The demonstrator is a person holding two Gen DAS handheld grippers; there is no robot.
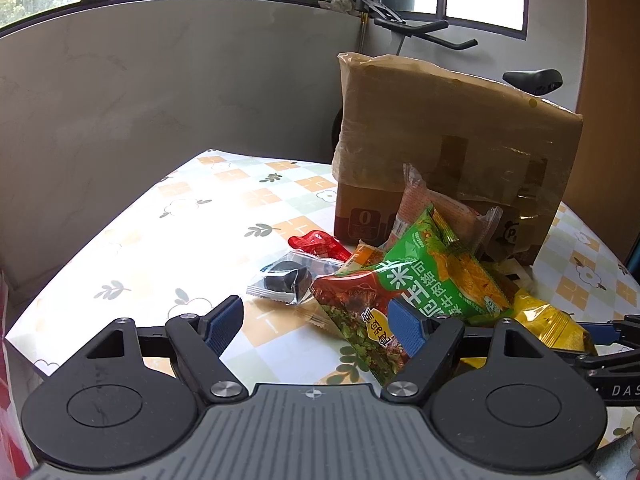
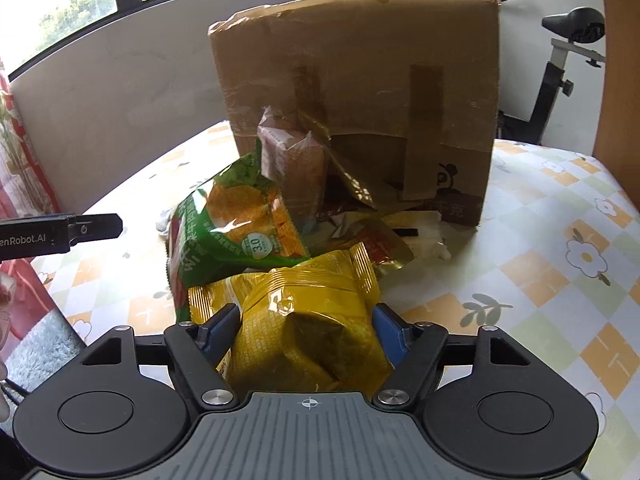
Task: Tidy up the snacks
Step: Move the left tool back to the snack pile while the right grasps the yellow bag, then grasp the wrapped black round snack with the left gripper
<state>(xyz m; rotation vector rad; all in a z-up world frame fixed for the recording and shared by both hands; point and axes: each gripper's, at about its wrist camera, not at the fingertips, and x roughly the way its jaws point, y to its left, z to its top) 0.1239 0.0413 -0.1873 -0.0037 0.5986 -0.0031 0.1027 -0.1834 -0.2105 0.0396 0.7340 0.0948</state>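
Note:
A pile of snack packets lies on the table in front of a tall cardboard box point(image 1: 456, 136) point(image 2: 356, 92). A green and red chip bag point(image 1: 420, 280) point(image 2: 228, 232) lies on top. My left gripper point(image 1: 316, 320) is open, its jaws wide apart, with the bag's corner between them but untouched. A clear packet with a black cookie point(image 1: 288, 280) and a red packet point(image 1: 316, 244) lie to the left. My right gripper point(image 2: 306, 328) has its jaws on both sides of a yellow snack bag point(image 2: 308, 320) point(image 1: 548, 320). A pink wrapped snack point(image 2: 296, 160) leans on the box.
The table point(image 1: 160, 240) has a checked floral cloth point(image 2: 560, 260). A grey wall and windows stand behind. An exercise bike point(image 2: 560, 60) is behind the box at right. A red patterned item point(image 2: 20, 160) sits at the far left.

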